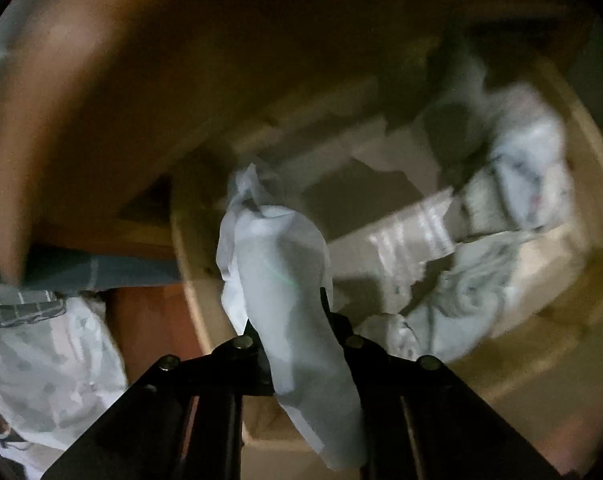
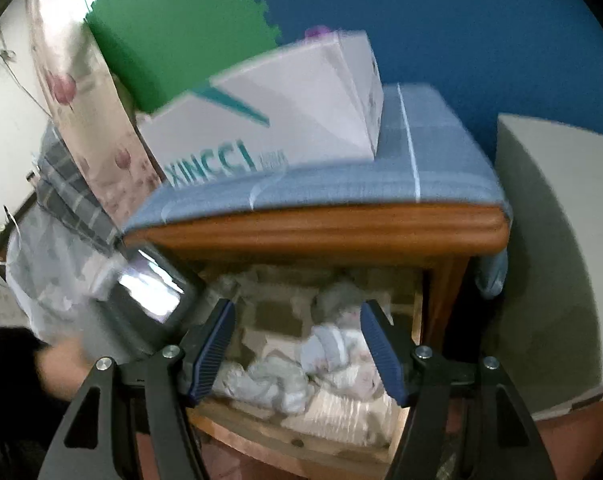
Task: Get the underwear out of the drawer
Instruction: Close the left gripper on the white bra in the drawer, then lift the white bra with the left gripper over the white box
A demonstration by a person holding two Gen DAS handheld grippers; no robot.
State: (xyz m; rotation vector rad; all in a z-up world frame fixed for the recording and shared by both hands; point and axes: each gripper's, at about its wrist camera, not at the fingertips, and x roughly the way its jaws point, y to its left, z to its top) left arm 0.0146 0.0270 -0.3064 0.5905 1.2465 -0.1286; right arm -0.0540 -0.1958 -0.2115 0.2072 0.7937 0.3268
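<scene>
My left gripper point(image 1: 289, 300) is shut on a pale white piece of underwear point(image 1: 277, 256) and holds it above the open wooden drawer point(image 1: 193, 276); the cloth drapes over the fingers and hides them. Several more light garments point(image 1: 481, 280) lie crumpled in the drawer's right part. In the right wrist view, my right gripper point(image 2: 297, 320) is open and empty, above the drawer's front edge point(image 2: 285, 440), with its blue pads point(image 2: 213, 348) apart. The piled underwear point(image 2: 329, 344) lies between and below them. The left gripper's body point(image 2: 149, 300) shows at the drawer's left.
The drawer belongs to a wooden nightstand point(image 2: 321, 228) topped with a blue cloth point(image 2: 421, 168) and a white box point(image 2: 269, 120). A grey wall point(image 2: 541, 260) stands to the right. Patterned bedding point(image 1: 41, 360) and a checked cloth point(image 1: 21, 300) hang at the left.
</scene>
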